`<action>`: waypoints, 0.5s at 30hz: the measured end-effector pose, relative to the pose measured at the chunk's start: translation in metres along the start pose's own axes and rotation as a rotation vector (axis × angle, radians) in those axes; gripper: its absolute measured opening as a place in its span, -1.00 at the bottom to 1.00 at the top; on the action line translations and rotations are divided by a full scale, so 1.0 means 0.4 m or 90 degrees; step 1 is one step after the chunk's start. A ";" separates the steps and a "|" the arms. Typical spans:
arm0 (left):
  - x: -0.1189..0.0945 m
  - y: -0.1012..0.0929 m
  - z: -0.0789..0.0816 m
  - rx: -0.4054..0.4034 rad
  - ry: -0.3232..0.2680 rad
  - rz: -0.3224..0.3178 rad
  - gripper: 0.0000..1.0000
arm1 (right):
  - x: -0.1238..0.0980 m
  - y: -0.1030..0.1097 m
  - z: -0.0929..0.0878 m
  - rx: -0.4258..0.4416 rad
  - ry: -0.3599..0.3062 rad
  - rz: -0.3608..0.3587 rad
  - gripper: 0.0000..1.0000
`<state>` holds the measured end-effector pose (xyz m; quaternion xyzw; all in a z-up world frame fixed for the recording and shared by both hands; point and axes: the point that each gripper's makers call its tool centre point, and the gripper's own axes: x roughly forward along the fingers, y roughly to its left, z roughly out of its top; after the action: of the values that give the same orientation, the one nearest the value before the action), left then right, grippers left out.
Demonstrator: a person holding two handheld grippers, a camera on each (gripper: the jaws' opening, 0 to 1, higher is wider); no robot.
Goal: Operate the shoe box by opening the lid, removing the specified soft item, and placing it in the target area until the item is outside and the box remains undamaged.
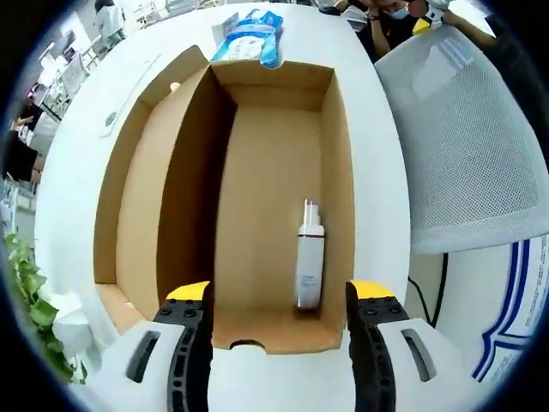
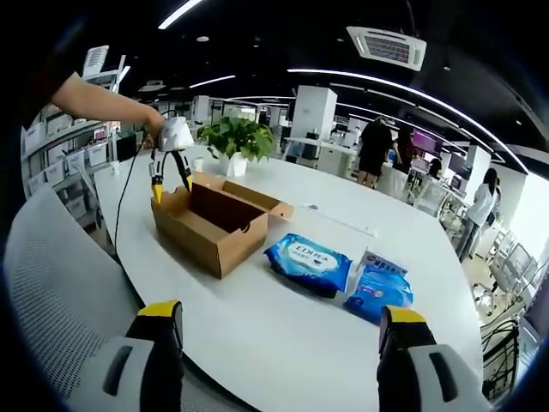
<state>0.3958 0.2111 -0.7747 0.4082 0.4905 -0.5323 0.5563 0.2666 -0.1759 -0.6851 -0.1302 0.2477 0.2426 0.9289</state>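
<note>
Left gripper view: my left gripper (image 1: pixel 279 300) hangs over the open box (image 1: pixel 257 335), jaws spread across its near end, empty. Lid (image 1: pixel 137 197) folded back left. A bottle (image 1: pixel 310 257) lies inside by the right wall. One pack (image 1: pixel 250 36) lies on the table (image 1: pixel 377 172) beyond.

Right gripper view: right gripper (image 2: pixel 279 322) held back, jaws wide, empty, likely leaving room. It shows what the first cannot: both packs (image 2: pixel 310 260), (image 2: pixel 380 292) outside, beside the box (image 2: pixel 210 225), and the left gripper (image 2: pixel 170 167) poised above it.

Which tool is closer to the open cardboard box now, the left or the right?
The left. The left tool hangs right over the near end of the box, open. The right tool is farther back, across bare table from the box, also open.
</note>
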 end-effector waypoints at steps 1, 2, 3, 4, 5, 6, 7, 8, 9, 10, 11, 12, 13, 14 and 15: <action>0.005 0.002 -0.001 0.002 0.004 0.001 0.28 | 0.000 0.000 0.000 0.001 0.000 0.000 0.91; 0.008 0.003 -0.003 0.002 0.006 0.000 0.28 | 0.001 0.000 0.000 0.003 0.000 0.001 0.91; 0.013 0.002 -0.004 0.004 0.010 -0.001 0.28 | 0.001 0.000 -0.001 0.005 0.001 0.002 0.91; 0.016 0.001 -0.003 0.007 0.013 -0.002 0.28 | 0.001 0.000 -0.002 0.006 0.002 0.002 0.91; 0.019 0.002 -0.002 0.011 0.014 -0.002 0.29 | 0.001 0.001 -0.003 0.006 0.002 0.002 0.91; 0.024 0.006 -0.004 0.016 0.017 -0.001 0.29 | 0.001 0.001 -0.003 0.007 0.003 0.002 0.91; 0.028 0.008 -0.004 0.018 0.020 -0.001 0.29 | 0.001 0.001 -0.002 0.007 0.002 0.002 0.91; 0.032 0.009 -0.002 0.023 0.024 -0.002 0.29 | 0.001 0.001 -0.002 0.007 0.002 0.001 0.91; 0.035 0.010 -0.001 0.028 0.027 -0.002 0.29 | 0.001 0.000 -0.002 0.007 0.002 0.001 0.90; 0.037 0.009 0.001 0.032 0.031 -0.002 0.28 | 0.002 0.000 -0.003 0.008 0.003 0.000 0.90; 0.040 0.009 0.001 0.035 0.035 -0.003 0.28 | 0.002 -0.001 -0.003 0.009 0.003 0.000 0.90; 0.044 0.009 0.003 0.040 0.040 -0.004 0.28 | 0.002 -0.002 -0.003 0.010 0.003 -0.001 0.90; 0.047 0.009 0.004 0.042 0.041 -0.006 0.28 | 0.001 -0.003 -0.004 0.011 0.003 -0.002 0.90; 0.052 0.009 0.004 0.044 0.045 -0.009 0.28 | 0.001 -0.004 -0.004 0.011 0.003 -0.002 0.90; 0.055 0.009 0.004 0.046 0.048 -0.010 0.28 | 0.001 -0.004 -0.005 0.012 0.003 -0.003 0.90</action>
<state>0.3984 0.2058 -0.7963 0.4438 0.4951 -0.5382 0.5179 0.2670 -0.1779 -0.6866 -0.1229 0.2520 0.2380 0.9299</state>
